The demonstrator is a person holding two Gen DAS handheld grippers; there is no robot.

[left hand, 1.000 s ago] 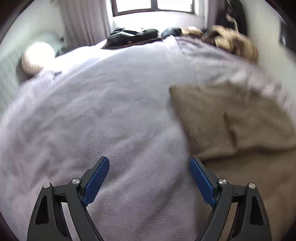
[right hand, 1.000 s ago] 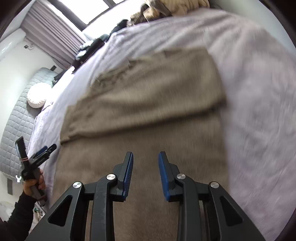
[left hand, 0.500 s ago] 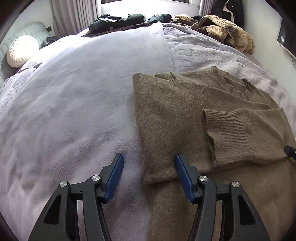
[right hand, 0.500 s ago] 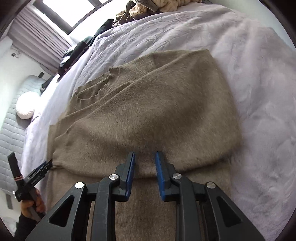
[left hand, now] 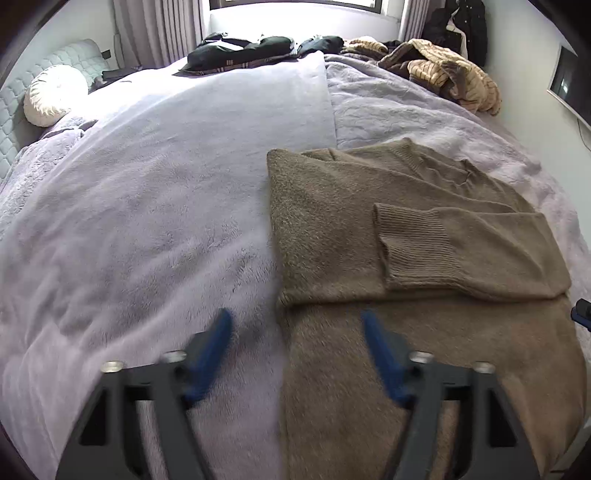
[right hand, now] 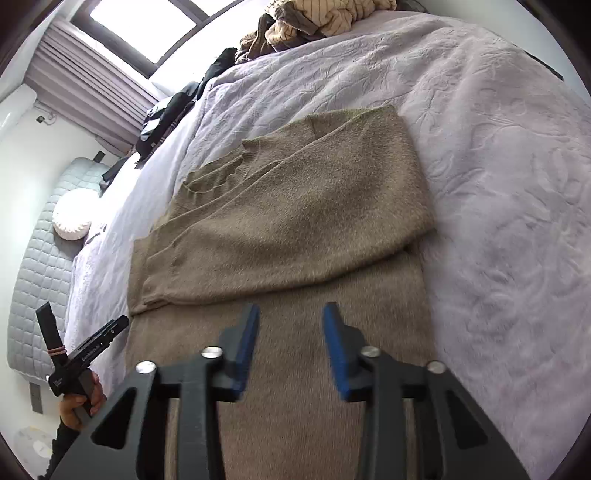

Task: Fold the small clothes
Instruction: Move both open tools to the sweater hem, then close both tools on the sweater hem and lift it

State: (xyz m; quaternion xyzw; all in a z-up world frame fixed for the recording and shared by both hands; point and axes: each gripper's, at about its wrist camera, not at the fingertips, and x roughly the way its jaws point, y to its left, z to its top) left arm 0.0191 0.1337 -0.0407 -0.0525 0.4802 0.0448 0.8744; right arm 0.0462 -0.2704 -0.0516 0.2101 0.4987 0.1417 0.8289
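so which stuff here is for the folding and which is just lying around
For the job:
- brown sweater
- left gripper, open
- right gripper, open

Lying about:
- striped clothes pile
- dark clothes
- round pillow
- blanket

Bright window daylight, fisheye-bent edges, blurred fingers up close.
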